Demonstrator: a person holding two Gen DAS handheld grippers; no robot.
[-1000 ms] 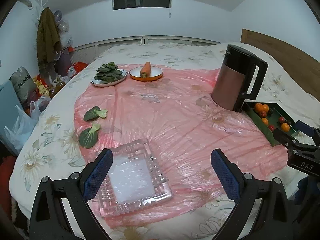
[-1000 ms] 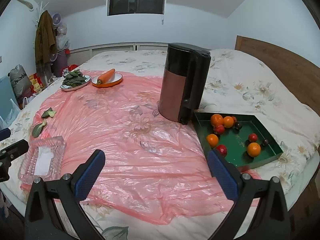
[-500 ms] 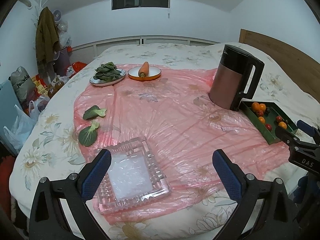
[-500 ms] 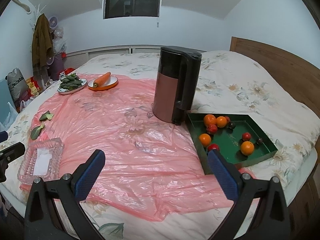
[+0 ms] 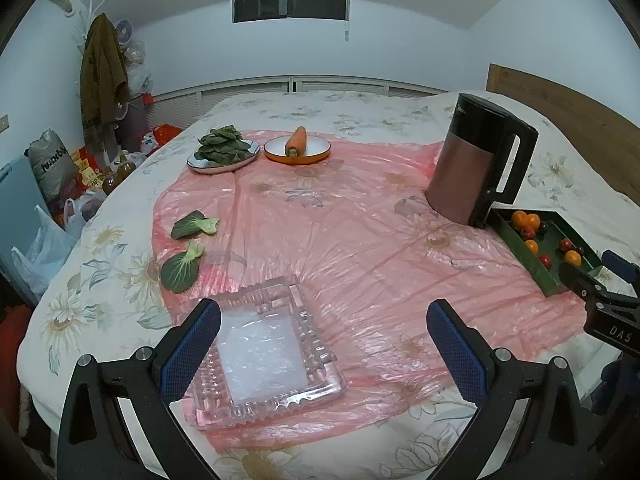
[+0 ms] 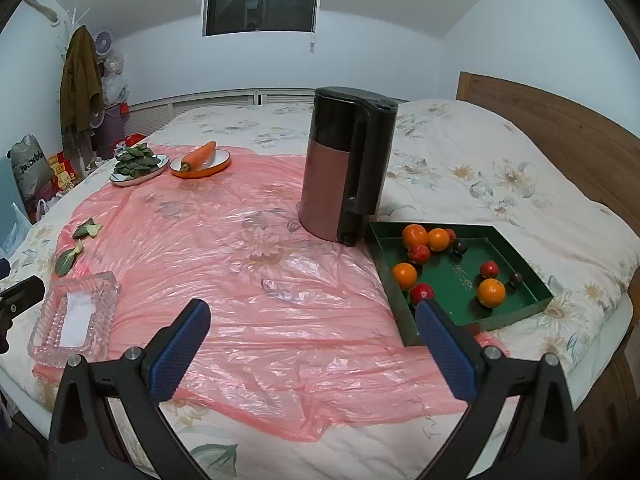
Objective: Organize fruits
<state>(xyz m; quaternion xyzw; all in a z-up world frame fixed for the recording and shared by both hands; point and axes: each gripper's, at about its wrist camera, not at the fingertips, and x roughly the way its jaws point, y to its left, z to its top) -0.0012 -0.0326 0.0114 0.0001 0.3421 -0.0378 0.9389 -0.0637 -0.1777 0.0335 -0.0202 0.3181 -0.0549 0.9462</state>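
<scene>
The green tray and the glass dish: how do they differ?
The green tray is opaque with plain straight walls; the glass dish is clear with ridged walls. The tray holds oranges and small red and dark fruits; the dish holds no fruit. The tray sits beside the kettle; the dish lies near loose leaves. Both are shallow.

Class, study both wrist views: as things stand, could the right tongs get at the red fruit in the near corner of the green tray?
Probably yes. The right tongs are open and empty, and the red fruit lies uncovered in the green tray, just beyond the right-hand fingertip. Only the tray's low wall stands between them.
</scene>
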